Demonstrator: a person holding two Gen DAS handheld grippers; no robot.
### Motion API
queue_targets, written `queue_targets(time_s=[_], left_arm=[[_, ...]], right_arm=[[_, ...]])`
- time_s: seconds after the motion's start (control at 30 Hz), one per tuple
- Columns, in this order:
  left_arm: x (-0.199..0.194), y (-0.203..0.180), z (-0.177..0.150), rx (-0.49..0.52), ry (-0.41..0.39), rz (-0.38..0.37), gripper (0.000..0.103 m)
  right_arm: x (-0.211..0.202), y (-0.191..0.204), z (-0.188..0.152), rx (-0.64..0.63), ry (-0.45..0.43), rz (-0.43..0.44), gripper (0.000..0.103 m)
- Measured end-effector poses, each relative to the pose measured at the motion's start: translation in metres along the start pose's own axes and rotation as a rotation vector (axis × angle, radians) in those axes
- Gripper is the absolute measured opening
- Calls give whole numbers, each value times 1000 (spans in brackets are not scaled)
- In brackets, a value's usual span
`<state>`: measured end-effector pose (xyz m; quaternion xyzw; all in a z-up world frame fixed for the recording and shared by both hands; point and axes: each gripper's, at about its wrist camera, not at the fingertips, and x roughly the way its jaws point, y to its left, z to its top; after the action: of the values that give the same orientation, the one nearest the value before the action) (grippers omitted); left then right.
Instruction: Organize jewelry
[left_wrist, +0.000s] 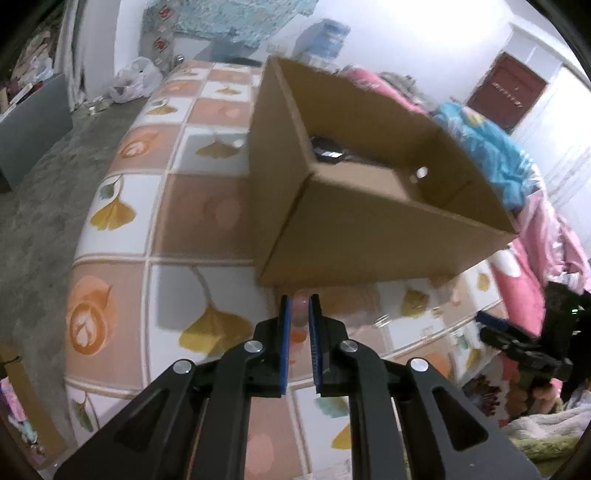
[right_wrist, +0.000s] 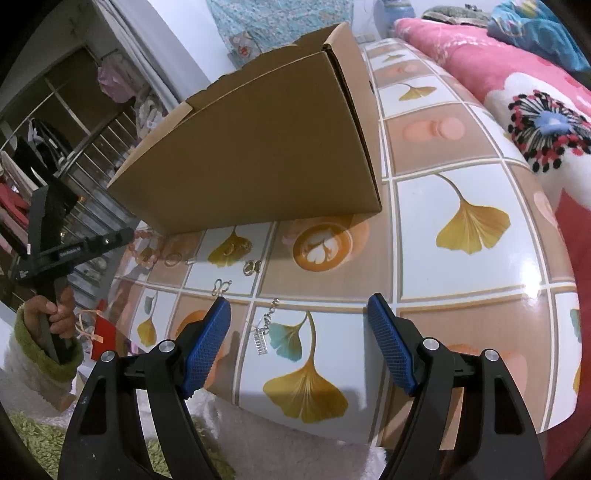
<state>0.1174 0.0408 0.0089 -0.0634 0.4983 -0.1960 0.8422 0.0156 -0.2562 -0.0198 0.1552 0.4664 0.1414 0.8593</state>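
Right wrist view, bottom of frame: right gripper (right_wrist: 299, 325) stands released, jaws wide apart and empty, over the near edge of the leaf-patterned table (right_wrist: 476, 295). Between its blue pads (right_wrist: 208, 345), lower centre, a silver chain with a bar pendant (right_wrist: 263, 334) lies flat on the table. Further up and left: a silver clasp piece (right_wrist: 221, 285), a gold ring (right_wrist: 251, 266), and a string of pink beads (right_wrist: 147, 251) at the foot of the cardboard box (right_wrist: 266, 147), which fills upper centre. Left wrist view, lower centre: left gripper (left_wrist: 298, 314) nearly clenched, a pale pink item between its tips; blur prevents identifying it or confirming grip. Beyond, the open box holds a dark object (left_wrist: 327, 149) inside, upper centre.
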Motion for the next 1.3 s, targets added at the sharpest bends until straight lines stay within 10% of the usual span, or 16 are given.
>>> queue_targets(time_s=[0.4, 0.67, 0.87, 1.3], left_arm=[[-10, 11, -15, -49, -55, 6, 24], [7, -37, -32, 59, -33, -71, 32], [26, -68, -44, 143, -2, -96, 32], [57, -97, -34, 229, 25, -33, 32]], right_arm=[[4, 6, -1, -10, 7, -26, 71], [7, 13, -2, -20, 10, -55, 71], [5, 17, -2, -30, 13, -73, 53], [9, 36, 0, -106, -3, -65, 50]])
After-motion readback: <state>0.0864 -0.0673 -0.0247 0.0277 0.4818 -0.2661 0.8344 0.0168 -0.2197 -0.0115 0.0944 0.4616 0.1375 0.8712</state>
